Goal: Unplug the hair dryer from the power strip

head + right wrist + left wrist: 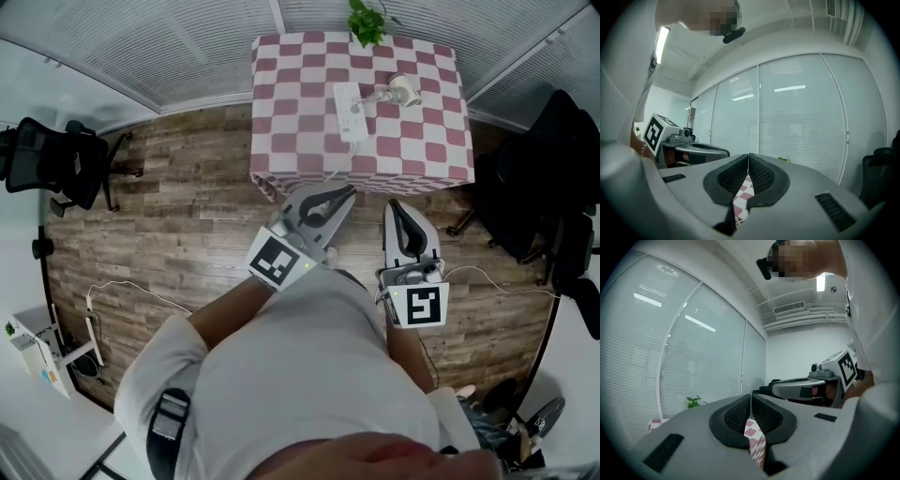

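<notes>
A white power strip (350,111) lies on a table under a pink-and-white checked cloth (281,112) at the top of the head view. Beside it lies a white hair dryer (404,89), its cord running to a plug (360,102) on the strip. Both grippers hang level over the wooden floor, short of the table's near edge. My left gripper (349,194) (751,397) is shut with nothing in it. My right gripper (393,205) (748,157) is also shut and holds nothing. Only the checked cloth shows below the closed pads (736,416) in each gripper view.
A small green plant (367,22) stands at the table's far edge. Black office chairs stand at the left (56,164) and the right (539,187). A thin white cable (131,286) trails over the floor at the left. Blinded windows run behind the table.
</notes>
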### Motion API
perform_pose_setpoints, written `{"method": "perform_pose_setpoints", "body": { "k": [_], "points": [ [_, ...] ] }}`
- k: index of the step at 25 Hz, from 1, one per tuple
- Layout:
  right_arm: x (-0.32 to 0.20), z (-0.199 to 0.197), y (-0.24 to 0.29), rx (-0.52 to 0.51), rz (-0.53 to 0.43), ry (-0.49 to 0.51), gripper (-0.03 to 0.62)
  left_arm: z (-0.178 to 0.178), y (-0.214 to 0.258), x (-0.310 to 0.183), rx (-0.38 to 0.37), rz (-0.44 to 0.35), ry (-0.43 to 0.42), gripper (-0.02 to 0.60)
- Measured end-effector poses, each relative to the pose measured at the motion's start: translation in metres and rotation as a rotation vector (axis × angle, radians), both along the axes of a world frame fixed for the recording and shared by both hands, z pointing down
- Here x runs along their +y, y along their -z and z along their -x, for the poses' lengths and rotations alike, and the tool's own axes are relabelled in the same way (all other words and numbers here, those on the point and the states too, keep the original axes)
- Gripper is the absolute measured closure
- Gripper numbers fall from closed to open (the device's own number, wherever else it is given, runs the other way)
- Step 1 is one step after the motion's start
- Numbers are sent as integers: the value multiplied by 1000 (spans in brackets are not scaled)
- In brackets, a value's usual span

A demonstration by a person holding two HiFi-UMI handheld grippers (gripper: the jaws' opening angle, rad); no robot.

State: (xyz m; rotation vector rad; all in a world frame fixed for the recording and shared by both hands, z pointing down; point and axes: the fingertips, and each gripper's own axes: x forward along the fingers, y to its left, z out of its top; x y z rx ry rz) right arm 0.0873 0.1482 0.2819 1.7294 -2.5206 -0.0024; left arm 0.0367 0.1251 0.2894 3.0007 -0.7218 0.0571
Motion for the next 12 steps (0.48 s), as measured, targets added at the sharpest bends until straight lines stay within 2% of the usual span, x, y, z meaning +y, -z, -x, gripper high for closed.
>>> {"method": "perform_pose_setpoints", "body": {
  "k": [12],
  "points": [
    [-87, -4, -4, 8, 5, -24, 563, -4, -12, -84, -16, 18, -31, 543]
  ]
}}
